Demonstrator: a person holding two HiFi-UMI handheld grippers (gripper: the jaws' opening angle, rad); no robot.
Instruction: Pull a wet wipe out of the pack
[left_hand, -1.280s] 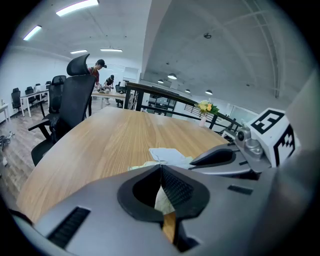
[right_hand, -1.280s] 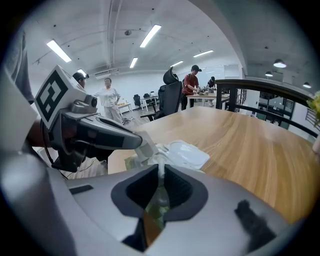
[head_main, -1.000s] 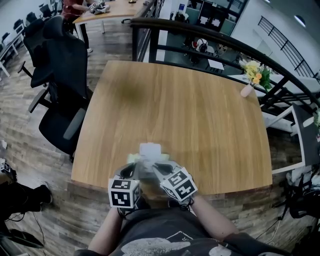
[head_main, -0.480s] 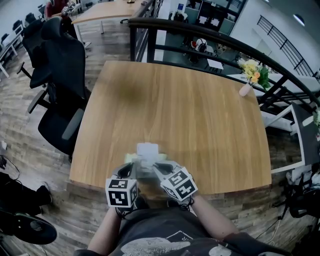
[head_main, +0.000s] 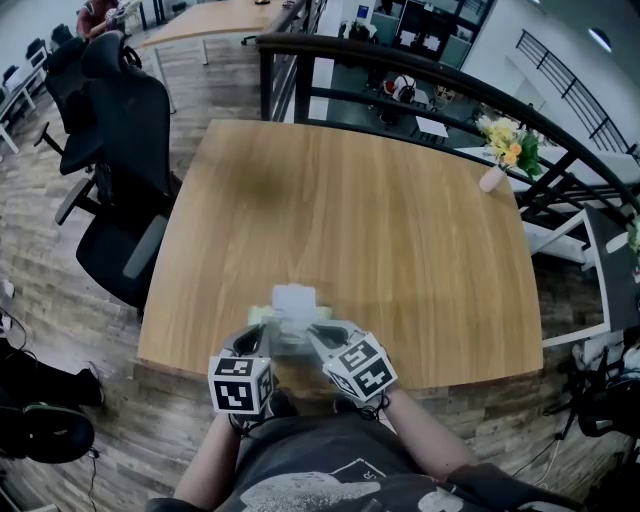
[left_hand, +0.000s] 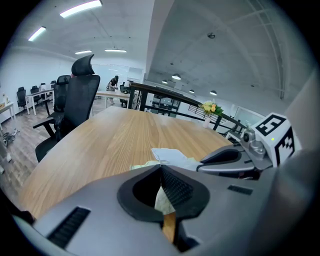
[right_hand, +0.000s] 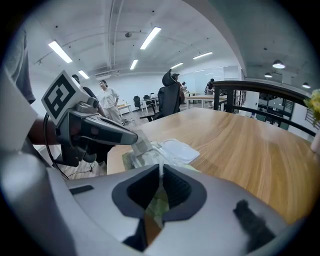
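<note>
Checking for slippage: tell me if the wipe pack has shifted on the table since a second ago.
No. The wipe pack keeps its spot against the table and its near edge.

1. Wooden table (head_main: 380, 230): light wood-grain top with rounded corners.
2. Black office chair (head_main: 125, 150), high-backed with a headrest, just beside the table's left edge.
3. Black railing (head_main: 400, 62) runs past the table's far side and curves down on the right.
4. Yellow flowers (head_main: 510, 148) in a pink vase (head_main: 492, 181), past the table's far right corner.
5. Wood-plank floor (head_main: 60, 300).
6. Second table (head_main: 215, 20) far back, with a person (head_main: 100, 12) at its left end.
7. Ceiling strip lights (right_hand: 150, 37) are lit.
</note>
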